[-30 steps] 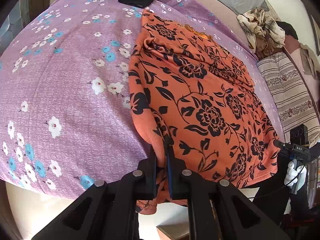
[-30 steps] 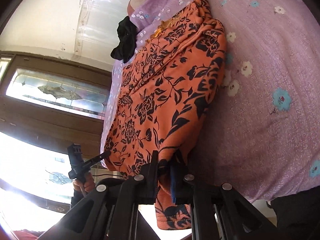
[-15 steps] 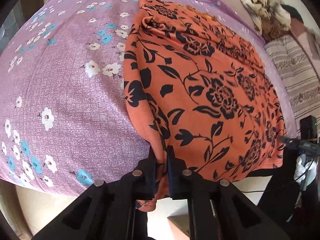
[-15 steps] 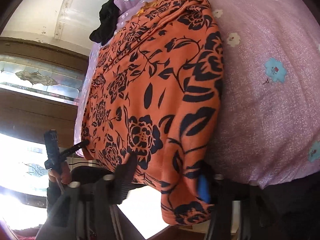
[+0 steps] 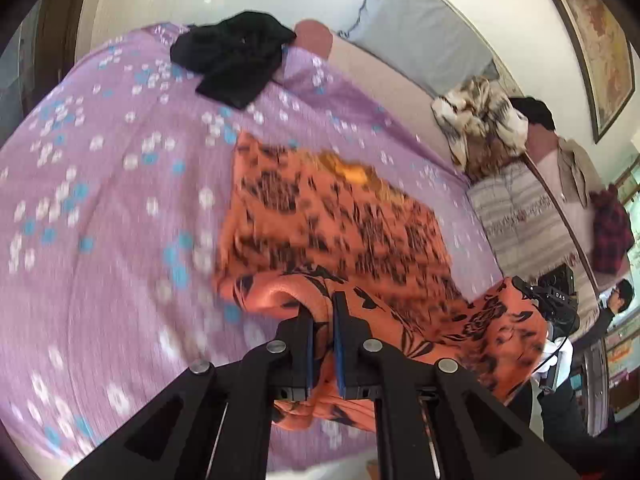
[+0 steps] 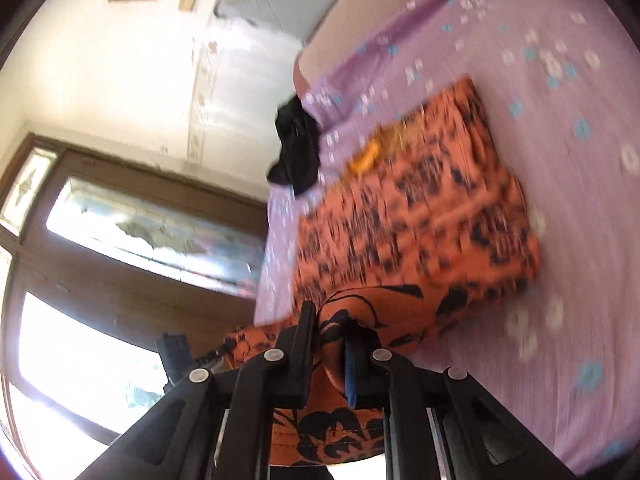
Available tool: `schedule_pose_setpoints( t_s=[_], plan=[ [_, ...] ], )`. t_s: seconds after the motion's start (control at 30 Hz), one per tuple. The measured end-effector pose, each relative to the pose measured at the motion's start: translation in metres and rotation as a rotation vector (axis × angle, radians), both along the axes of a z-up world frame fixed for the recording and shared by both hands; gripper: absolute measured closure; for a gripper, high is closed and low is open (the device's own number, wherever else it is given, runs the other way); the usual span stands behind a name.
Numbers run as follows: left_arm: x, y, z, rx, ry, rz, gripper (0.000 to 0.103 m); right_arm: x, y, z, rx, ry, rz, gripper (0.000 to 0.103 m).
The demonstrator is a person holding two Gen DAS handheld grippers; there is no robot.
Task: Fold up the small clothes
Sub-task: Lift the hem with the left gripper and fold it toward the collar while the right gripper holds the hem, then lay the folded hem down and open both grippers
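An orange garment with a black flower print [image 5: 340,220] lies on the purple flowered bedsheet [image 5: 100,200], blurred by motion. Its near hem is lifted off the sheet into a fold that hangs between my two grippers. My left gripper [image 5: 322,304] is shut on the hem's left corner. In the right wrist view the garment [image 6: 420,208] runs away over the sheet [image 6: 580,240], and my right gripper [image 6: 330,316] has the hem's other corner between its pads, its jaws closing on the cloth. The right gripper's body [image 5: 556,296] shows at the hem's far end.
A crumpled black garment [image 5: 236,56] lies at the bed's far edge, also in the right wrist view [image 6: 296,148]. A heap of patterned clothes [image 5: 480,120] and a striped cloth [image 5: 520,220] sit to the right. A grey pillow [image 5: 416,32] leans on the wall. A person [image 5: 620,296] stands at far right.
Both grippers rose and carried the hem up off the bed's near edge, toward the far side. The right jaws spread briefly, then narrowed on the cloth.
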State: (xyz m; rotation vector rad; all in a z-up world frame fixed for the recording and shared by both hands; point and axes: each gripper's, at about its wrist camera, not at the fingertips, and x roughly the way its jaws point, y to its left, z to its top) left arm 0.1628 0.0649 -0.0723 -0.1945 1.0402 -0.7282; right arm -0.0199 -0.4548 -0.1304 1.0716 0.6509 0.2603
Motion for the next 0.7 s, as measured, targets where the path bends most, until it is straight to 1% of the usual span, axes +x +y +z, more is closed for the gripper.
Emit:
schedule_pose_setpoints(
  t_s=[0.1, 0.2, 0.23, 0.3, 0.4, 0.43, 0.5, 0.53, 0.57, 0.6, 0.63, 0.67, 0.7],
  plan=[
    [0.058, -0.023, 0.002, -0.008, 0.028, 0.056, 0.095, 0.041, -0.034, 0.002, 0.029, -0.015, -0.104, 0.09],
    [0.112, -0.05, -0.013, 0.028, 0.033, 0.132, 0.095, 0.083, -0.068, -0.012, 0.032, -0.004, -0.216, 0.09],
    [0.129, -0.06, -0.023, 0.033, 0.034, 0.157, 0.094, 0.096, -0.077, -0.022, 0.048, 0.01, -0.258, 0.087],
    [0.153, -0.073, -0.05, 0.048, 0.067, 0.208, 0.094, 0.122, -0.096, -0.05, 0.125, 0.046, -0.294, 0.087],
    [0.178, -0.082, -0.097, 0.085, 0.141, 0.309, 0.092, 0.15, -0.114, -0.098, 0.238, 0.171, -0.293, 0.085],
    [0.179, -0.08, -0.107, 0.075, 0.152, 0.341, 0.091, 0.151, -0.117, -0.112, 0.272, 0.171, -0.304, 0.085],
    [0.176, -0.068, -0.115, -0.034, 0.162, 0.395, 0.089, 0.144, -0.122, -0.12, 0.29, 0.114, -0.308, 0.085],
    [0.173, -0.061, -0.113, -0.095, 0.15, 0.416, 0.086, 0.14, -0.126, -0.119, 0.285, 0.1, -0.318, 0.085],
    [0.169, -0.053, -0.107, -0.149, 0.122, 0.443, 0.079, 0.134, -0.132, -0.116, 0.293, 0.083, -0.355, 0.085],
    [0.164, -0.046, -0.1, -0.184, 0.087, 0.477, 0.072, 0.127, -0.138, -0.111, 0.298, 0.054, -0.387, 0.085],
    [0.155, -0.037, -0.09, -0.218, 0.035, 0.533, 0.058, 0.12, -0.145, -0.102, 0.292, 0.01, -0.412, 0.081],
    [0.144, -0.03, -0.079, -0.232, -0.009, 0.584, 0.047, 0.112, -0.147, -0.093, 0.269, -0.016, -0.433, 0.07],
    [0.135, -0.027, -0.07, -0.229, -0.04, 0.618, 0.044, 0.104, -0.146, -0.078, 0.216, -0.021, -0.456, 0.063]
  ],
)
